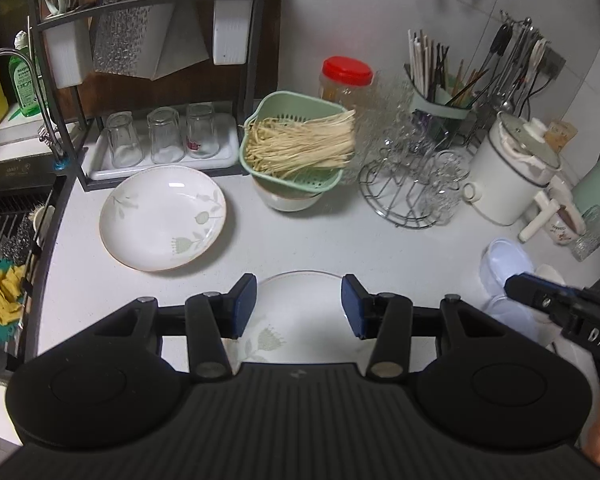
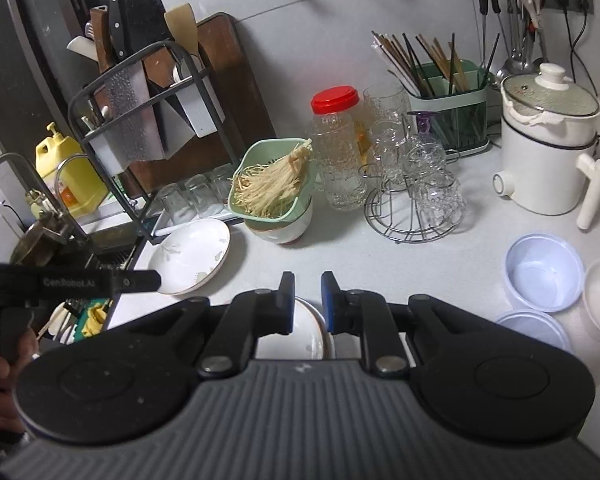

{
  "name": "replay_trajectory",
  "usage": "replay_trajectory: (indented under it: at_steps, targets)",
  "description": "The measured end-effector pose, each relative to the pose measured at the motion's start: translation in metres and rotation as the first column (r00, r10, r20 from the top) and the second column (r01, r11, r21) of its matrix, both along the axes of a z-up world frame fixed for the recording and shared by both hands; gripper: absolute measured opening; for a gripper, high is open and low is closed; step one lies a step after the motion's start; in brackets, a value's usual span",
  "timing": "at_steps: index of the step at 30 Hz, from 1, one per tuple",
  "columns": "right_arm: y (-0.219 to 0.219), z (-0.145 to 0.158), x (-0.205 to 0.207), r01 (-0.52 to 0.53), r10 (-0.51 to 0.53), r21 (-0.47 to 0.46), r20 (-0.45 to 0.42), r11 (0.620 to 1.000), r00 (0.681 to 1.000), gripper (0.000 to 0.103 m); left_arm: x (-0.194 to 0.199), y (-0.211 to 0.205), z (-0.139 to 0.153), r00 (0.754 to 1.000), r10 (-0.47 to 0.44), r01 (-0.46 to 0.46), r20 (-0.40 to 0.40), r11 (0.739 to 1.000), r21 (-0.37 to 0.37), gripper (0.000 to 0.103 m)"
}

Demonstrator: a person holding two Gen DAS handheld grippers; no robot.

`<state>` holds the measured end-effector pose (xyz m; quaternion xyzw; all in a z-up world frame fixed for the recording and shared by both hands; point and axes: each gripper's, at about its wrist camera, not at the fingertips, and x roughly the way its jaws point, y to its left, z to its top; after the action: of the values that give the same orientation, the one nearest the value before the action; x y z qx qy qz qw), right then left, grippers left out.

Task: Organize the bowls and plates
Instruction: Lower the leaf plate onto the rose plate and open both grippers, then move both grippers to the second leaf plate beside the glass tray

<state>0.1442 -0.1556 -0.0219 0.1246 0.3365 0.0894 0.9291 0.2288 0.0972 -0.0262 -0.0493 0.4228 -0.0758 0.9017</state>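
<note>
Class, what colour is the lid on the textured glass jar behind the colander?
Red lid; it shows best in the right wrist view.

A white countertop [image 1: 340, 248] is carrying everything here. Lying on it are a floral plate [image 1: 163, 218] near the sink edge, a second plate [image 1: 300, 320] at the near edge, a white bowl [image 1: 290, 200] under a green colander, a wire glass rack [image 2: 414, 216] and a white cooker [image 2: 548, 148]. Pale plastic bowls [image 2: 544, 272] are sitting at the right.
</note>
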Motion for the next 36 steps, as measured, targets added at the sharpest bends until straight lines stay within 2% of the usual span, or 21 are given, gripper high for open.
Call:
replay_trajectory:
  at_steps: [10,22,31,36]
  targets:
    - [-0.010,0.001,-0.018,-0.019,0.019,-0.033,0.004,0.999,1.000,0.018,-0.034,-0.007,0.008,0.999,0.025,-0.026,0.022,0.999,0.037,0.053]
    - [-0.020,-0.007,-0.027,-0.120,0.120,-0.070,0.002,0.990,0.993,0.018,-0.056,-0.022,0.001,0.993,0.114,-0.114,0.033,0.993,0.014,0.053]
    - [-0.018,-0.009,-0.031,-0.165,0.167,-0.064,0.023,0.984,0.986,0.018,-0.073,-0.011,-0.002,0.978,0.207,-0.206,0.023,0.978,-0.017,0.053]
    - [-0.015,-0.009,-0.029,-0.191,0.193,-0.056,0.044,0.980,0.980,0.018,-0.082,-0.008,-0.002,0.971,0.234,-0.235,0.054,0.972,0.006,0.055]
